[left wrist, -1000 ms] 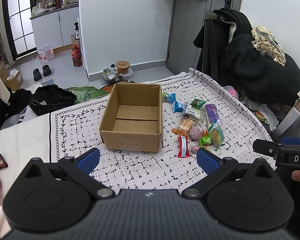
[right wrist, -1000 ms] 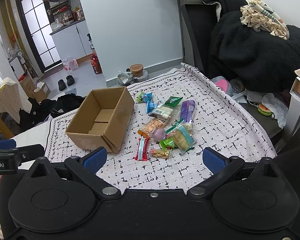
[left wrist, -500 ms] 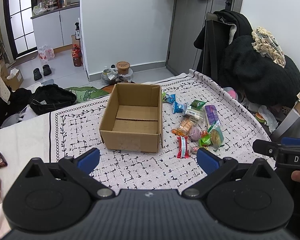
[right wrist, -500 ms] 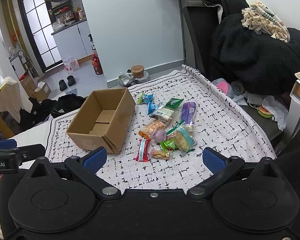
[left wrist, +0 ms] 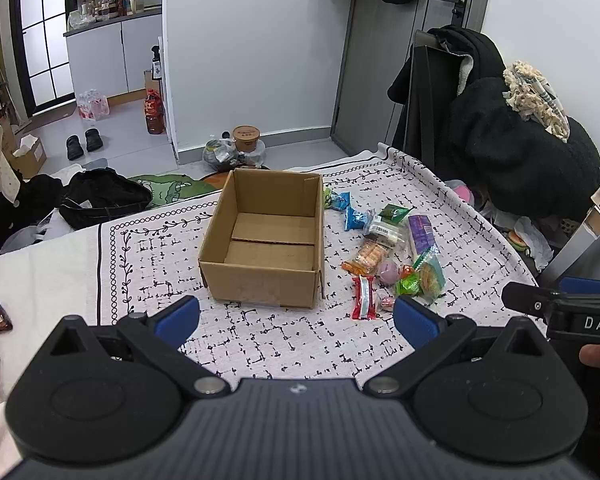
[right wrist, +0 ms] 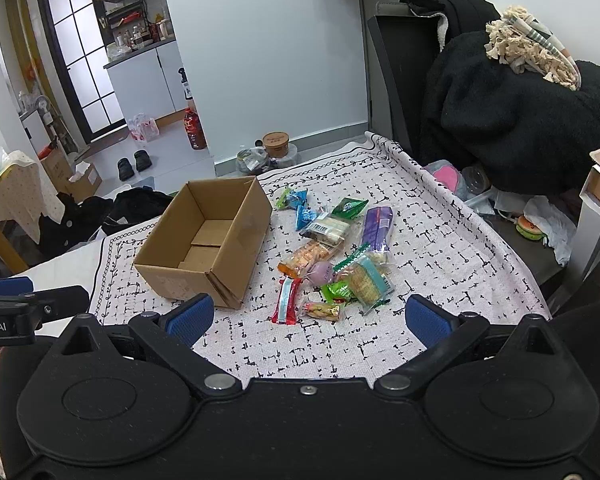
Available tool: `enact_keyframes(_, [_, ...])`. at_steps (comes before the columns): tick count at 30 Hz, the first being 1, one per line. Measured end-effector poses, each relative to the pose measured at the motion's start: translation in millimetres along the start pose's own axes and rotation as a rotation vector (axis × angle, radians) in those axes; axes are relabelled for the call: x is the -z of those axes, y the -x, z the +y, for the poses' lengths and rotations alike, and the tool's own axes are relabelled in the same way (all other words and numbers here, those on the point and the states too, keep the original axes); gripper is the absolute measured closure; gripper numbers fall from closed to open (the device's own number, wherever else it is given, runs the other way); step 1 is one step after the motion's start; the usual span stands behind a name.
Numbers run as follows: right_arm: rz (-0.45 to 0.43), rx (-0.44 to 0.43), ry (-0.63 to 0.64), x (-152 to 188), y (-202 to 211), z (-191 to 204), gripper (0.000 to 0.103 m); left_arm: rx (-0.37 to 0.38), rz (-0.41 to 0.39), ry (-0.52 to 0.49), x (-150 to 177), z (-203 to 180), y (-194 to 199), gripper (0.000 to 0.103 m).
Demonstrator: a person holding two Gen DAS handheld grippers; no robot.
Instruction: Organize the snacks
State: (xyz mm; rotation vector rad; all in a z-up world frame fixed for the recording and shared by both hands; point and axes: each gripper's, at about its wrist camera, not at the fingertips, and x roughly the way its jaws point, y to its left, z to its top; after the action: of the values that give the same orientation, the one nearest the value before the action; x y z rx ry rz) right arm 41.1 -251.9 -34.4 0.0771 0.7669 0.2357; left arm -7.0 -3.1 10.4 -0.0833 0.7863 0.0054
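Grippers hover level above the near cloth (left wrist: 284, 340), the left gripper (left wrist: 296, 316) and the right gripper (right wrist: 308, 316) both spread wide and holding nothing. Ahead sits the open box (left wrist: 266, 240), with the snacks (right wrist: 332, 256) scattered just to its right.

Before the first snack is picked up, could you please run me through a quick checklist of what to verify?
1. Brown cardboard box open and empty: ok.
2. Left gripper open, holding nothing: ok.
3. Right gripper open, holding nothing: ok.
4. Red-and-white snack wrapper lies apart from the pile, nearest the grippers: ok.
5. Other packets overlap in a pile: not ok for clean single picks.
6. Patterned white cloth lies flat under the snacks: ok.
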Motion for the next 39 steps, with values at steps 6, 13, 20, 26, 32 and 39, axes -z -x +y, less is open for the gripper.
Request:
enact_keyframes(6, [0.004, 0.005, 0.002, -3, -2, -3, 0.000, 0.010, 0.002, 0.006, 2, 1, -4, 0.000])
enact_keyframes(13, [0.011, 0.008, -0.009, -7, -10, -9, 0.000, 0.017, 0.002, 0.029, -2, -1, -15, 0.000])
enact_keyframes(20, [0.028, -0.008, -0.044, -14, -20, -21, 0.000, 0.020, 0.001, 0.035, -11, -12, -32, 0.000])
enact_keyframes(26, [0.046, -0.003, -0.078, -18, -32, -37, 0.000, 0.045, 0.018, 0.048, -17, -22, -51, 0.001])
enact_keyframes(32, [0.066, -0.002, -0.074, -20, -46, -44, 0.000, 0.072, 0.041, 0.066, -20, -30, -72, 0.001])
enact_keyframes(39, [0.109, -0.022, -0.102, -20, -70, -54, 0.008, 0.103, 0.084, 0.099, -19, -36, -101, 0.004])
